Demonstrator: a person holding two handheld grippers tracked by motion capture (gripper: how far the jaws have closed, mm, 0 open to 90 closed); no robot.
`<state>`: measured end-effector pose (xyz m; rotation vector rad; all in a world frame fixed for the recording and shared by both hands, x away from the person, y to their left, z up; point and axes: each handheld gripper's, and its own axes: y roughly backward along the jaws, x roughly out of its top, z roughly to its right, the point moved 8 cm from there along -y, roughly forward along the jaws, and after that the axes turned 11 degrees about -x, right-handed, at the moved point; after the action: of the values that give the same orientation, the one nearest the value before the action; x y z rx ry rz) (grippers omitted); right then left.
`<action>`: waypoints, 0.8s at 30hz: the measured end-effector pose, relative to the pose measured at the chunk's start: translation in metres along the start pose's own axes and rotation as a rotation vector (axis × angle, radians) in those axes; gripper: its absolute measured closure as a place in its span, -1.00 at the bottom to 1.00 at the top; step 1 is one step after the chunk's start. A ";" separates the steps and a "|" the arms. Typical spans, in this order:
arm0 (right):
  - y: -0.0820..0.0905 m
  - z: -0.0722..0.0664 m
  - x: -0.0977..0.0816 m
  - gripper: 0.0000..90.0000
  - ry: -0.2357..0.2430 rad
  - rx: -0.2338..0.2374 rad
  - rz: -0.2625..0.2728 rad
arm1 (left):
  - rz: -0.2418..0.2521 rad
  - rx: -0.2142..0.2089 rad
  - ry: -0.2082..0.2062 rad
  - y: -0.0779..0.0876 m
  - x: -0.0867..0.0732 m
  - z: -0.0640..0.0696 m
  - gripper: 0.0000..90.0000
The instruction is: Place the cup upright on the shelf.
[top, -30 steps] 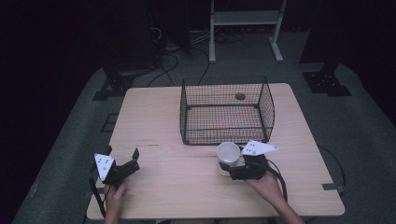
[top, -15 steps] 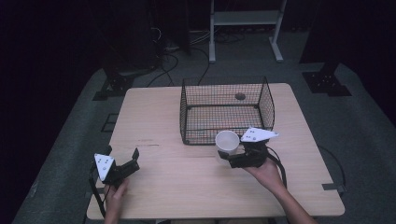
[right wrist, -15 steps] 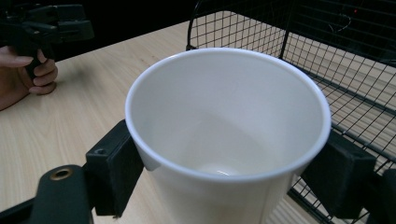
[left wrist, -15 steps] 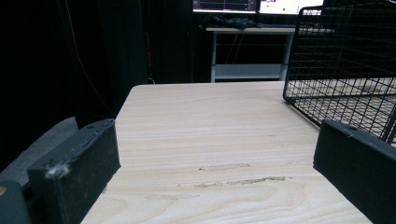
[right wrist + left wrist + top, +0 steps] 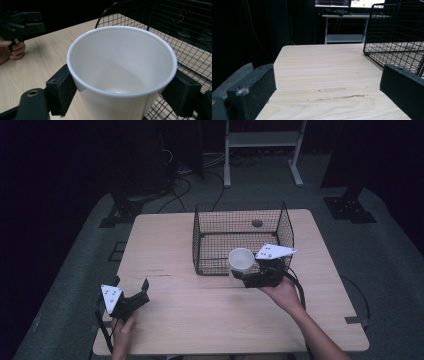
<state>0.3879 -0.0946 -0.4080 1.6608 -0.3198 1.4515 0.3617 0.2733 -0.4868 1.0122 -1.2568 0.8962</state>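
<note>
The left hand-held gripper [image 5: 131,296] rested near the front left corner of the desk [image 5: 165,245], well apart from the wire basket [image 5: 240,237], exactly where it had been a second earlier. Its jaws stood wide open with nothing between them; in the left gripper view only bare desk lay in the gap.

To the right, the white cup [image 5: 241,261] had moved. A second ago it sat lower over the desk, short of the basket; half a second ago it was already lifted closer. Now it was upright against the basket's front wall, near that wall's right end, its rim about level with the basket's top edge.

The right hand-held gripper [image 5: 245,275] was clamped on the cup, one jaw pressing each side of it just below the rim, as the right gripper view showed [image 5: 120,75].
</note>
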 end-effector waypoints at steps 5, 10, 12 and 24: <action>-0.004 0.004 0.009 -0.57 -0.003 -0.003 0.012 | 0.001 0.000 0.000 0.000 0.000 0.000 -1.00; -0.009 0.007 0.015 -0.57 -0.011 0.001 0.010 | 0.000 -0.001 -0.001 0.000 0.000 0.000 -1.00; -0.011 0.009 0.018 -0.57 -0.013 -0.003 0.010 | 0.001 0.000 0.002 0.000 0.000 0.000 -1.00; -0.023 0.022 0.041 -0.57 -0.021 -0.012 0.015 | 0.002 -0.002 0.001 0.000 0.000 0.000 -1.00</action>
<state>0.4297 -0.0833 -0.3800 1.6684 -0.3528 1.4418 0.3617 0.2731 -0.4866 1.0092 -1.2584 0.8971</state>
